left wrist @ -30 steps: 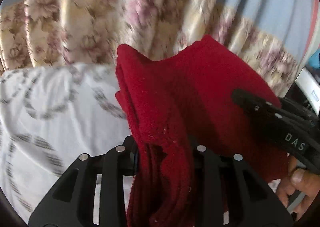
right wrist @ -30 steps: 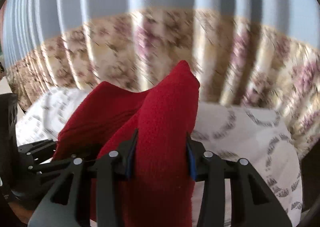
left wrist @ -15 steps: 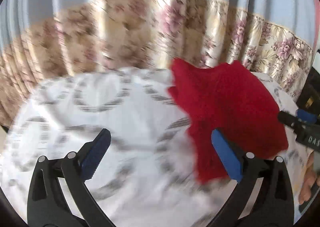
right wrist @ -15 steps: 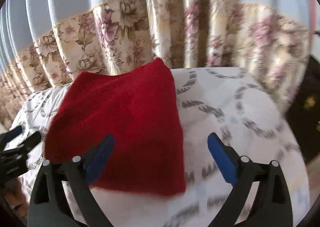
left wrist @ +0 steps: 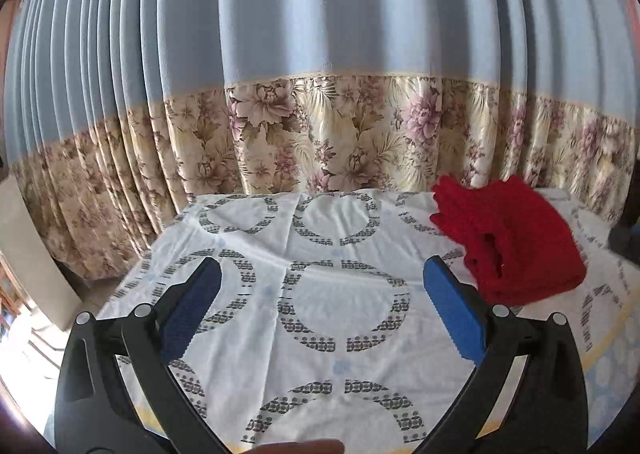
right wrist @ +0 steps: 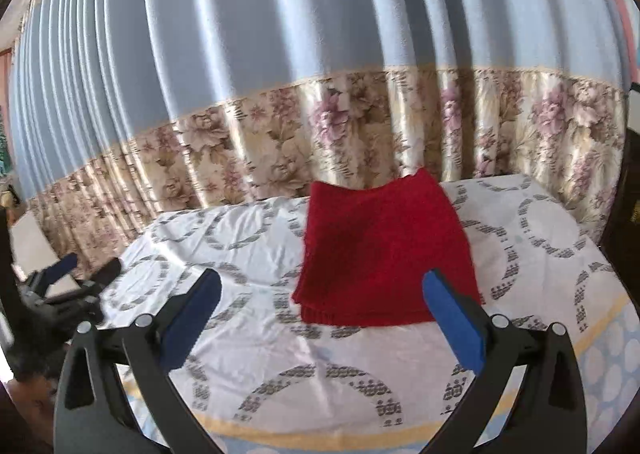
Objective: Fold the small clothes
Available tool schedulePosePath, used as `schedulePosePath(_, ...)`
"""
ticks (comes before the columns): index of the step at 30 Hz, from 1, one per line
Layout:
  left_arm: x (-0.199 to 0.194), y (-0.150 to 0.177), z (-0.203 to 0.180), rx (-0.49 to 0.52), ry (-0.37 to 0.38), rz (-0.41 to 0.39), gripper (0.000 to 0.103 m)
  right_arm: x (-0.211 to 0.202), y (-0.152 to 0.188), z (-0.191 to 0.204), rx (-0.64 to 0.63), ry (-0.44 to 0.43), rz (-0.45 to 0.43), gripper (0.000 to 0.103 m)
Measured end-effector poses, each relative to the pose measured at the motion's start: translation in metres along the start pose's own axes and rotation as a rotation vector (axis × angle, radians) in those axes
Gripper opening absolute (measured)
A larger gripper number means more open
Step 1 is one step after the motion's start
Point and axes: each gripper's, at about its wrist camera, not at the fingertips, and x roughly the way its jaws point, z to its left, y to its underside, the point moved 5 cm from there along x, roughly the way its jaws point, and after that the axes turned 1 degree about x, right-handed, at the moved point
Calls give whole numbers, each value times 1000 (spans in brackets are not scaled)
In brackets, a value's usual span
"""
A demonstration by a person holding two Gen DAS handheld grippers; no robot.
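A folded red knit garment [right wrist: 384,254] lies flat on the white patterned sheet [right wrist: 260,338]. In the left wrist view the garment [left wrist: 516,242] sits at the far right of the sheet [left wrist: 320,310]. My right gripper [right wrist: 322,286] is open and empty, held back from the garment's near edge. My left gripper [left wrist: 322,286] is open and empty over bare sheet, left of the garment. The left gripper also shows at the left edge of the right wrist view [right wrist: 86,268].
A blue curtain with a floral border [left wrist: 340,134] hangs close behind the sheet. The sheet's yellow-trimmed near edge [right wrist: 360,434] runs below my right gripper. A dark piece of furniture [right wrist: 628,182] stands at the far right.
Both grippers were shut on the red garment a second ago. They let go, opened and pulled back. The garment now lies folded on the sheet.
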Motion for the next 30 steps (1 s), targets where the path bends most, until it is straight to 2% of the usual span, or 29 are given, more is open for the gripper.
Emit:
schedulePosePath(2,2,5,6,-24,23,-13,100,6,1,-2,-7,44,-11,101)
schedulePosePath(4,7,14,9,-15,-20,-18,100,14,3,-8,-12,76,-5,101)
schedulePosePath(8,24,25,15,-17,-69,25,100,19,9,-11,-41,134,-20,101)
schedulePosePath(11,27,28,14,-29,-43,33,100,18,12,-11,-58,134,-15,101)
schedulePosePath(21,29,34,2,14,-60,31,100,23,16,-16,-59,146,8,101)
schedulePosePath(30,32,35,3,8,-58,39,100,24,15,-20,-57,160,9,101)
